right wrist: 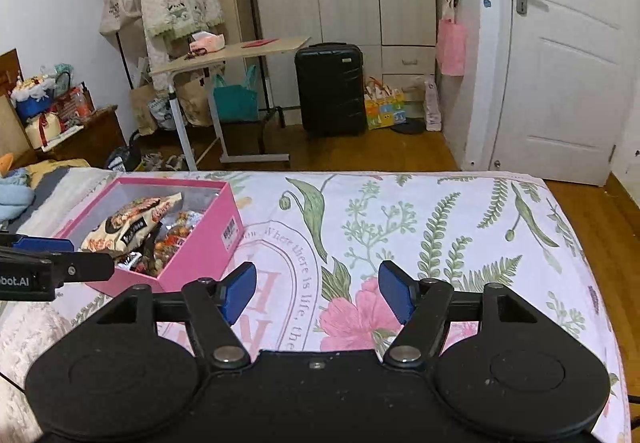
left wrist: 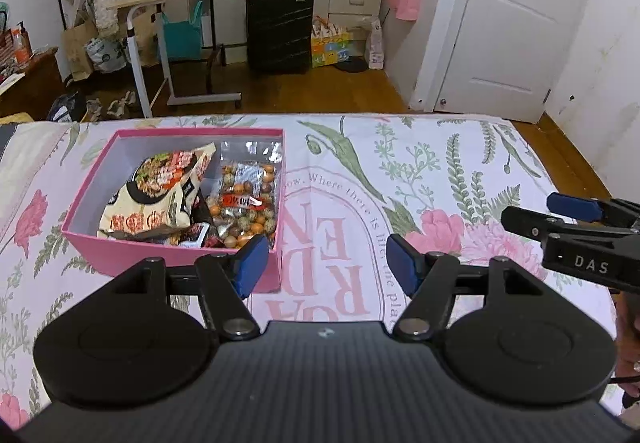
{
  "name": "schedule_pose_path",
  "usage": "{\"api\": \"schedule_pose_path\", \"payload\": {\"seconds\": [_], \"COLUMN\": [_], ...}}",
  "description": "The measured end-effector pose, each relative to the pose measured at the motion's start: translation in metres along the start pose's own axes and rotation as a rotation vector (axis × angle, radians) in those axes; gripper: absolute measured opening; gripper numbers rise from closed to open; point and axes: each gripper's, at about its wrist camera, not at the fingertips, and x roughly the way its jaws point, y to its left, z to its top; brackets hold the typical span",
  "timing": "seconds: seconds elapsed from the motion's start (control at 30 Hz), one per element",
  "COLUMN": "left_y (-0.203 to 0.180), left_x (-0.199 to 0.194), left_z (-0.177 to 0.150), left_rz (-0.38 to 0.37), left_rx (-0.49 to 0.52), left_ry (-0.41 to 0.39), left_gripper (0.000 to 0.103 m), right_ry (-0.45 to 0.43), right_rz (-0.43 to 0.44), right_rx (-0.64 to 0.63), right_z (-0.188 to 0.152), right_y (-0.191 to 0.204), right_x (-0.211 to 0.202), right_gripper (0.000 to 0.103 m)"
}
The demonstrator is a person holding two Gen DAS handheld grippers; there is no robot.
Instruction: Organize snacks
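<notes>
Gaping empty, both grippers (left (left wrist: 327, 261), right (right wrist: 317, 292)); only the right view shows the pink box's (right wrist: 208, 255) barcode label (right wrist: 229, 232).

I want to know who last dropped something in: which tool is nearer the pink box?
Left. The left tool sits at the pink box's near right corner; the right tool is farther right, over the floral sheet.

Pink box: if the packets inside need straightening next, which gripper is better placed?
Left, probably. The left gripper is open and empty with the pink box just ahead, at its left finger. The right gripper, also open and empty, faces bare bedsheet, the box well off to its left.
</notes>
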Motion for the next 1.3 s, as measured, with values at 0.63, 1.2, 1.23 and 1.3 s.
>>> {"api": "schedule_pose_path", "payload": {"seconds": [0.63,1.2,1.23,1.3], "left_y": [-0.004,-0.005,-0.005,-0.005], "left_x": [-0.006,-0.005,-0.005,-0.005], "left_z": [-0.025,-0.033,-0.033,-0.033], "left_rz": [0.062,0.084,0.085,0.088], "left_rx": [0.026,0.022,0.021,0.020], "left_ry": [-0.082,-0.093,-0.094,-0.094], "left_gripper": [0.098,0.100,0.100,0.100], "right_ry": [0.003,-0.047,-0.044,-0.037], "right_rz": [-0.104,-0.206,-0.207,-0.208], "right_rx": [-0.004,-0.024,-0.026,-0.024], "right_z": [-0.014,-0.021,-0.021,-0.021], "right_y": [0.001,0.003,0.003,0.003], "right_x": [-0.013,-0.027,-0.026,-0.026], "right_gripper": [0.096,0.097,0.097,0.097]}}
